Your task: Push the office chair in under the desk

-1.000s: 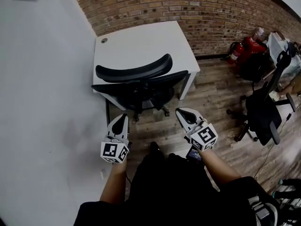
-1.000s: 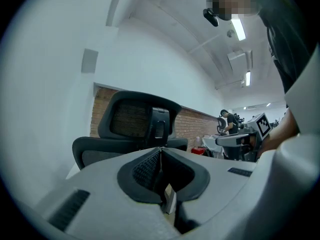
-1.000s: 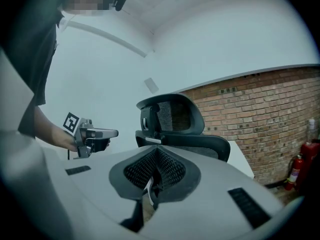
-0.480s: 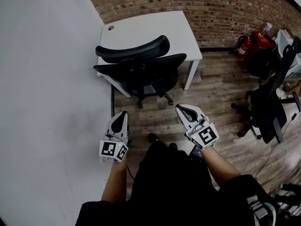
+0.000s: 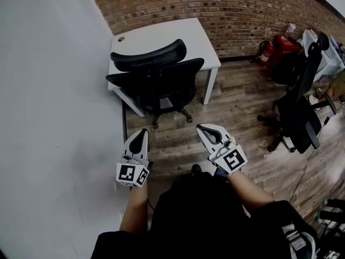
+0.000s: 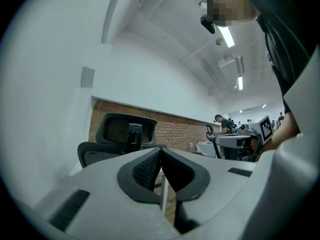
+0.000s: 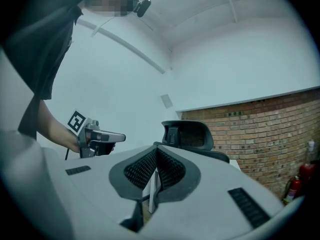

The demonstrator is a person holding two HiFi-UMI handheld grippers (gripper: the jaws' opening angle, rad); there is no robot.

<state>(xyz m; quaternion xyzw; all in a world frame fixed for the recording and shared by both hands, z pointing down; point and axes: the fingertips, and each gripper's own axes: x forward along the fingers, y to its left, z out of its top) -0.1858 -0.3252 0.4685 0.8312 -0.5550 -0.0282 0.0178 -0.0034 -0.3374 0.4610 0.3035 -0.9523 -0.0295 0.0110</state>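
A black mesh office chair (image 5: pixel 154 79) stands against the front of a white desk (image 5: pixel 161 39), its seat partly under the top and its curved headrest above the edge. In the left gripper view the chair (image 6: pixel 117 139) shows ahead, past the tips; in the right gripper view the chair (image 7: pixel 190 136) does too. My left gripper (image 5: pixel 142 132) is shut and empty, held level over the wooden floor short of the chair. My right gripper (image 5: pixel 200 128) is also shut with nothing between its pads, level with the left one and well apart from the chair.
A white wall (image 5: pixel 48 90) runs along the left and a brick wall (image 5: pixel 226 9) closes the back. A second black office chair (image 5: pixel 299 112) stands at the right, with a red fire extinguisher (image 5: pixel 269 50) and red bags behind it. Wooden floor (image 5: pixel 237 107) lies between me and the desk.
Both grippers have drawn back from the chair, leaving more floor in front of them. The chair stays at the desk. Both jaws remain shut.
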